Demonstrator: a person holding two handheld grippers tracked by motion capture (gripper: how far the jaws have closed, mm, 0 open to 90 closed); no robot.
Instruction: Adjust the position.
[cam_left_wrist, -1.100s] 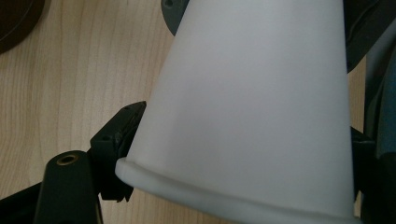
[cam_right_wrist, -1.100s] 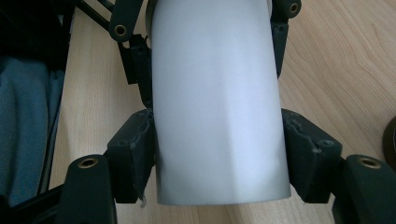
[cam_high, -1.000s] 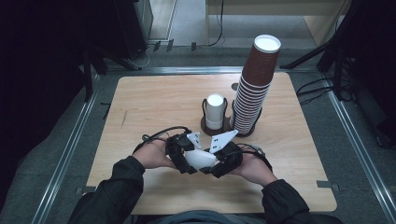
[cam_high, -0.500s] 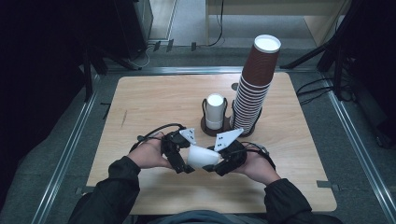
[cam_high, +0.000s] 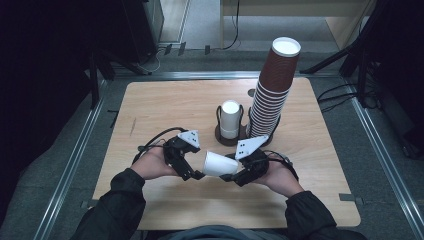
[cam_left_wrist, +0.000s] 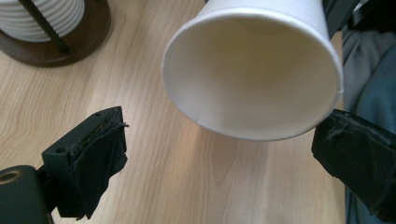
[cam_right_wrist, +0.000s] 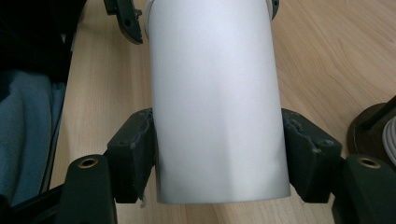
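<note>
Clamping the white paper cup (cam_right_wrist: 217, 102) sideways in the right hand-held gripper (cam_right_wrist: 217, 163), base hidden; left hand-held gripper (cam_left_wrist: 224, 154) gaping wide, jaws just opened, off the rim, near the worktop's (cam_high: 165, 105) front edge.

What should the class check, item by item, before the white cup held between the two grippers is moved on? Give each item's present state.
1. Right gripper clamped on the cup: ok, both pads press its sides in the right gripper view.
2. Left gripper clear of the cup: ok, its jaws have just been opening and now stand wide, below the rim and off it.
3. Cup undamaged: ok, the rim looks round in the left gripper view.
4. Cup empty: ok, nothing lies inside.
5. Holder has room: cannot tell, a white stack stands in it.
6. Brown stack steady: cannot tell, it looks tall and leaning.
</note>
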